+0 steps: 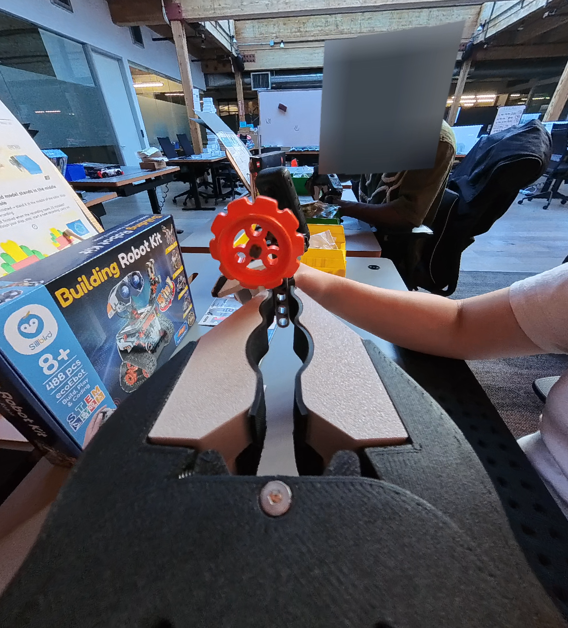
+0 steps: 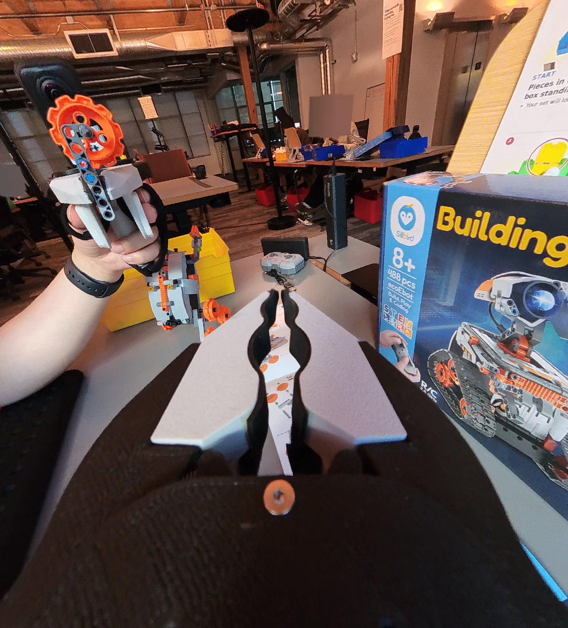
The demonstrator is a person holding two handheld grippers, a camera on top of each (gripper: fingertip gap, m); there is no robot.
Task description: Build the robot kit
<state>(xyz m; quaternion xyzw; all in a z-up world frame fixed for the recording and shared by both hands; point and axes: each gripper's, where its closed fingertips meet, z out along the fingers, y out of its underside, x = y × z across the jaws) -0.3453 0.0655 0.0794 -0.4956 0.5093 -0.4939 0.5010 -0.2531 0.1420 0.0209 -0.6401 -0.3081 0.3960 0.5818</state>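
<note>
Left gripper [image 1: 282, 306] fingers narrow, clamped on a grey holed beam [image 1: 282, 311] at frame centre. The beam carries an orange gear [image 1: 255, 242] on its upper end, raised above the table [image 1: 377, 272]. In the right wrist view the same left gripper [image 2: 96, 190] shows at upper left, held up by a hand [image 2: 119, 251] with a black wristband [image 2: 89, 282]; the beam [image 2: 89, 170] runs tilted between its white fingers [image 2: 68, 190], and the gear [image 2: 85, 131] sits at the top with a grey pin at its hub.

Right gripper [image 2: 280, 295] at frame centre, fingers narrow with a slim gap, tips nearly touching, nothing between them. Below its fingers lies a printed sheet [image 2: 277, 373] on the grey table [image 2: 133, 356].

Partly built grey-and-orange model [image 2: 177, 292] stands left of centre in the right wrist view, just in front of a yellow bin [image 2: 214, 261]. A grey controller [image 2: 282, 261] lies above centre, near a black box [image 2: 286, 243]. Kit box [image 2: 500, 333] stands at right, close beside the right gripper. In the left wrist view the kit box [image 1: 89, 306] is at left, tilted, with an instruction board [image 1: 10, 190] behind it at upper left. A bare forearm [image 1: 394, 312] crosses from the right toward centre; the yellow bin [image 1: 327, 251] is just right of the gear.
</note>
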